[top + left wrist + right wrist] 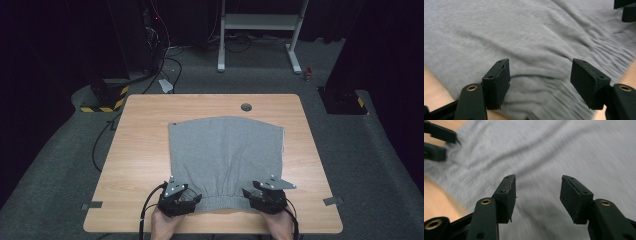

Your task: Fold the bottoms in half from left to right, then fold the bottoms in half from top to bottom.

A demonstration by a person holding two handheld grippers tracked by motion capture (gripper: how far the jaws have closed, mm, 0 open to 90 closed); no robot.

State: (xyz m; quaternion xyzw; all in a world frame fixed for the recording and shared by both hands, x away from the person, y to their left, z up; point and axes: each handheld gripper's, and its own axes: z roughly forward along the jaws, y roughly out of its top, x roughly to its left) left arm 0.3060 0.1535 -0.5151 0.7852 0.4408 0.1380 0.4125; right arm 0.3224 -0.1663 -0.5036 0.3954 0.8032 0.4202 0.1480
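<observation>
A grey garment (226, 157), seemingly shorts with a gathered elastic waistband, lies spread flat on the near half of a light wooden table (145, 150), waistband toward the person's edge. From above, we see our left gripper (187, 200) at the waistband's left end and our right gripper (255, 196) at its right end, each low over the fabric, a hand (162, 225) behind it at the table's near edge.

The left gripper view looks across the cloth (529, 37), showing the puckered ridges of the elastic running off to the right. Its two black jaws stand apart, the grey knit lying open between them with no pad pressing on it: released. At the top right corner the other gripper's dark tips (625, 8) show.

The right gripper view, blurred, shows softer folds in the fabric (564, 150) and a strip of bare wood at the left. Its jaws are likewise spread, clamping nothing. The left gripper's tips (439, 142) sit at the upper left, at the cloth's edge.

The high view also takes in a round cable hole (246, 107) in the tabletop beyond the garment, grey carpet (60, 160) around the table, and a white metal stand (260, 30) further back.
</observation>
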